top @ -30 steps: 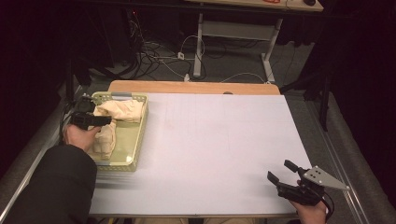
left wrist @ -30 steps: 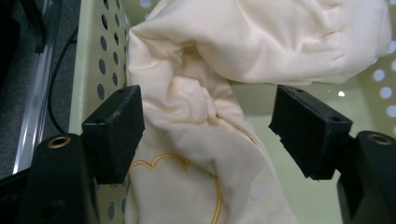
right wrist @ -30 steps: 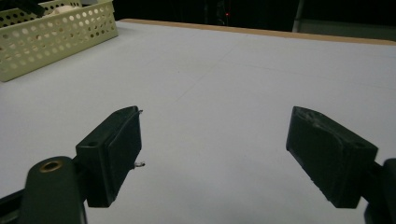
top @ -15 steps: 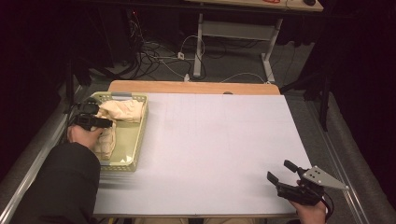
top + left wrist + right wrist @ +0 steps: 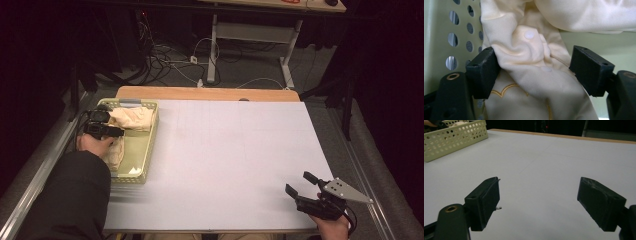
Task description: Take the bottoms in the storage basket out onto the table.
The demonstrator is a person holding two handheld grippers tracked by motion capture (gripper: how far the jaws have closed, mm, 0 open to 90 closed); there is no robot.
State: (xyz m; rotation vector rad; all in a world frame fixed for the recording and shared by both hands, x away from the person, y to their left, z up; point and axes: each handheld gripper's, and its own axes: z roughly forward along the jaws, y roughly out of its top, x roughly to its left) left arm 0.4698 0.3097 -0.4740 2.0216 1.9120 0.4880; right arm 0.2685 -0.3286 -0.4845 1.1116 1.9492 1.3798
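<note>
At the left edge of the white-topped bench [image 5: 235, 150], a person's left gripper [image 5: 107, 131] reaches into a pale green perforated basket [image 5: 145, 157] that holds cream-coloured cloth [image 5: 132, 117]. The basket sits along the bench's left side, its long axis running from the near edge toward the far one, and the cloth lies bunched inside it, the larger heap at the far end and a smaller fold nearer the person. The left gripper view shows the black fingers [image 5: 482, 72] spread on either side of a ridge of the cream fabric [image 5: 531, 57], which fills the gap between them; the left pad touches the cloth, while the right pad stands just beside it, so the fingers are around the fold but not visibly pressed shut on it. A small round white dot marks the fabric, and a line of yellow stitching curves below it. The basket's holed wall rises at the left of that view.

At the near right corner of the bench, well apart from the basket, the right gripper [image 5: 301, 183] rests low in the person's hand, its grey three-cornered plate [image 5: 345, 190] on top. Its fingers [image 5: 485, 200] stand wide apart over bare bench surface, holding nothing.
</note>
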